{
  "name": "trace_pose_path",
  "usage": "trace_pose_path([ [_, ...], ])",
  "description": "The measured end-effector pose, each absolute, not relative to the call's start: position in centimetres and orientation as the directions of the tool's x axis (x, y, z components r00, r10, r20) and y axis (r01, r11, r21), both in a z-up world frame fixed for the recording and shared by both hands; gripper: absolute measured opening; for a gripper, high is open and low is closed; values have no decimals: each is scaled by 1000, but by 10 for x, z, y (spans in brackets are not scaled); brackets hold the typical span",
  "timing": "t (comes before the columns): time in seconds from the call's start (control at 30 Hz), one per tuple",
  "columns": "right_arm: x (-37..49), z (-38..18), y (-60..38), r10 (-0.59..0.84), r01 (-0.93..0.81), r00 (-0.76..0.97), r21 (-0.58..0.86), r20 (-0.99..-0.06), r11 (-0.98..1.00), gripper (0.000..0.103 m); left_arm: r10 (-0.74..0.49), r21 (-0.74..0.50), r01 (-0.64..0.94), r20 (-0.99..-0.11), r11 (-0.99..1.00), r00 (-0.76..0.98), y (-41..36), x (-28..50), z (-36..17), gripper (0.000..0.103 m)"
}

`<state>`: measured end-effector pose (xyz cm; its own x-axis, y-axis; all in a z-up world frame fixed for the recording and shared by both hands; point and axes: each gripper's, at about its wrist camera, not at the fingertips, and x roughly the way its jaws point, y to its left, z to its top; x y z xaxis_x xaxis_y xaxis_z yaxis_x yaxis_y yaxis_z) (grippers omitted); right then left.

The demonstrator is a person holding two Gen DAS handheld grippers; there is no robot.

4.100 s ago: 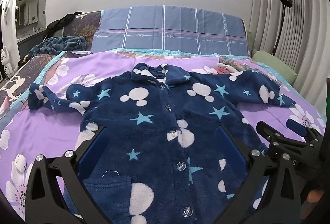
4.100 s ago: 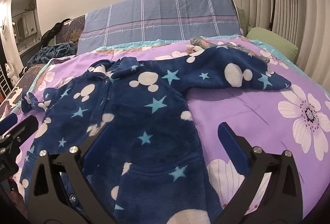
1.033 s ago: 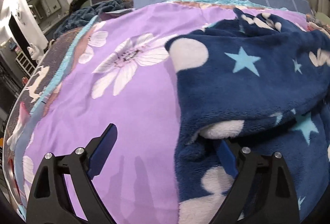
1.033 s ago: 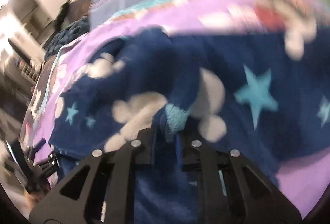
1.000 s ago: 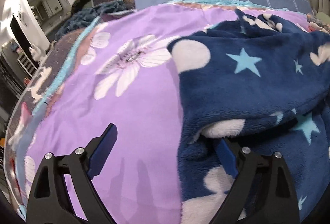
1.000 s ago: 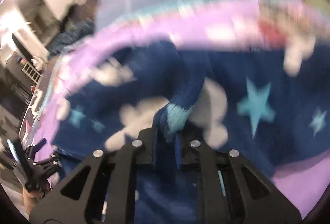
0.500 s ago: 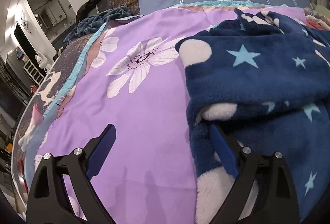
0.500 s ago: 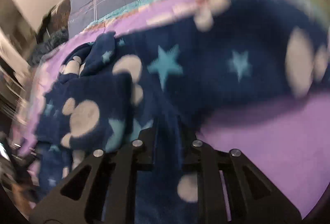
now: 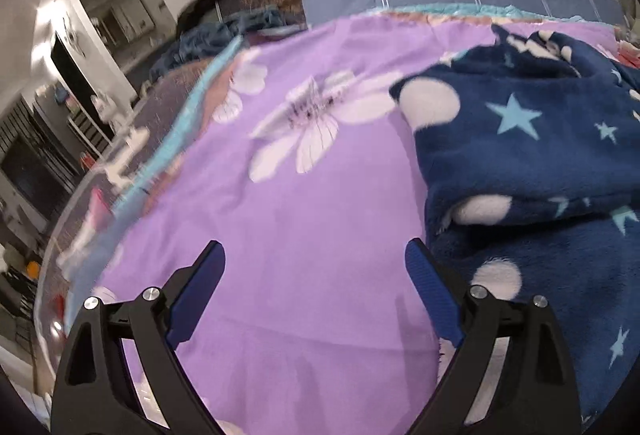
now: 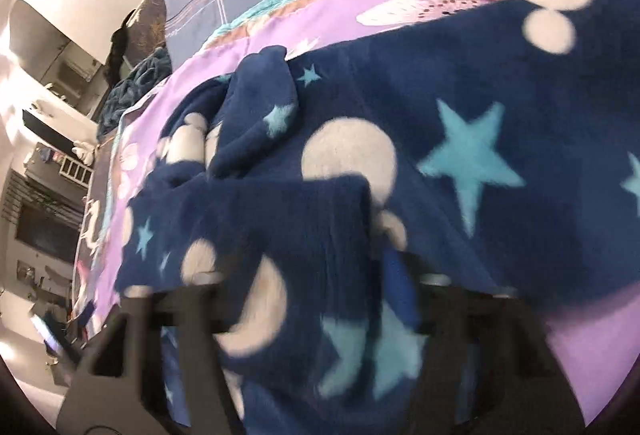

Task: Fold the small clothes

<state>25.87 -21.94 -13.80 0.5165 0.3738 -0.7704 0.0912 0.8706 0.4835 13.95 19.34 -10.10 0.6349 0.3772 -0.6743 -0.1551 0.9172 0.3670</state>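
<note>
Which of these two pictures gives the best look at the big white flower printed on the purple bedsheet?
The left wrist view. The white flower lies in the open on the purple bedsheet, beside the navy fleece garment. The right wrist view shows only a different flower print far off, mostly behind the garment.

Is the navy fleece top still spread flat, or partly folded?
Partly folded: the fleece top has its sleeve lying doubled over the body.
</note>
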Motion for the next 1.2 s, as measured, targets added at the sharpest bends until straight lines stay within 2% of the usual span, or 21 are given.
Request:
trace_pose_path([
  [0.03, 261, -133, -215, 351, 68, 524, 449, -776, 891, 14, 380, 375, -154, -663, 914, 645, 192, 138, -98, 92],
  [0.1, 249, -116, -209, 319, 23, 602, 415, -732, 910, 10, 374, 379, -147, -643, 914, 668, 189, 134, -90, 92],
  [0.13, 239, -100, -205, 271, 5, 666, 369, -694, 930, 10, 374, 385, -144, -631, 912, 680, 187, 132, -87, 92],
  [0.23, 228, -78, -212, 163, 37, 728, 275, -666, 961, 10, 392, 406, -153, -612, 901, 687, 181, 135, -85, 92],
  [0.3, 236, -85, -218, 88, 82, 706, 204, -702, 976, 17, 376, 378, -155, -629, 913, 680, 178, 140, -84, 92],
  [0.33, 244, -97, -222, 77, 91, 664, 183, -743, 979, 25, 365, 361, -156, -638, 920, 678, 175, 141, -83, 92],
  [0.4, 244, -109, -235, 105, 121, 627, 230, -772, 966, 27, 325, 319, -143, -647, 937, 690, 169, 142, -79, 92],
  [0.47, 227, -107, -247, 206, 100, 670, 361, -714, 927, 27, 281, 291, -111, -643, 950, 712, 158, 143, -74, 92],
  [0.6, 204, -93, -227, 364, -88, 652, 411, -665, 908, 27, 170, 219, -30, -656, 975, 736, 124, 155, -67, 86],
  [0.67, 204, -102, -205, 378, -128, 585, 378, -718, 917, 28, 60, 141, 52, -686, 989, 725, 101, 165, -70, 85],
  [0.73, 210, -130, -189, 278, -91, 494, 269, -824, 959, 35, 1, 99, 105, -732, 990, 681, 81, 178, -85, 85],
  [0.77, 212, -144, -188, 268, -81, 469, 261, -841, 962, 36, 4, 104, 117, -764, 988, 645, 73, 186, -99, 85],
  [0.8, 210, -150, -188, 270, -78, 504, 269, -820, 960, 36, 25, 127, 124, -792, 984, 610, 66, 193, -115, 85],
  [0.83, 205, -149, -189, 279, -83, 530, 278, -801, 957, 38, 66, 173, 126, -803, 977, 593, 59, 199, -138, 90],
  [0.87, 203, -148, -192, 295, -85, 535, 298, -791, 951, 42, 69, 180, 112, -770, 977, 635, 59, 196, -147, 92],
  [0.93, 199, -147, -201, 368, -84, 520, 383, -771, 920, 51, 41, 139, 108, -780, 984, 624, 64, 197, -141, 93],
  [1.03, 179, -128, -232, 425, -25, 552, 495, -718, 869, 38, 19, 111, 108, -778, 988, 628, 68, 195, -141, 93],
  [1.1, 159, -108, -264, 387, 8, 647, 514, -657, 858, 38, 29, 123, 105, -775, 987, 631, 65, 194, -142, 94],
  [1.2, 110, -88, -352, 124, 249, 790, 499, -600, 830, 41, 49, 144, 98, -770, 985, 636, 62, 195, -143, 95],
])
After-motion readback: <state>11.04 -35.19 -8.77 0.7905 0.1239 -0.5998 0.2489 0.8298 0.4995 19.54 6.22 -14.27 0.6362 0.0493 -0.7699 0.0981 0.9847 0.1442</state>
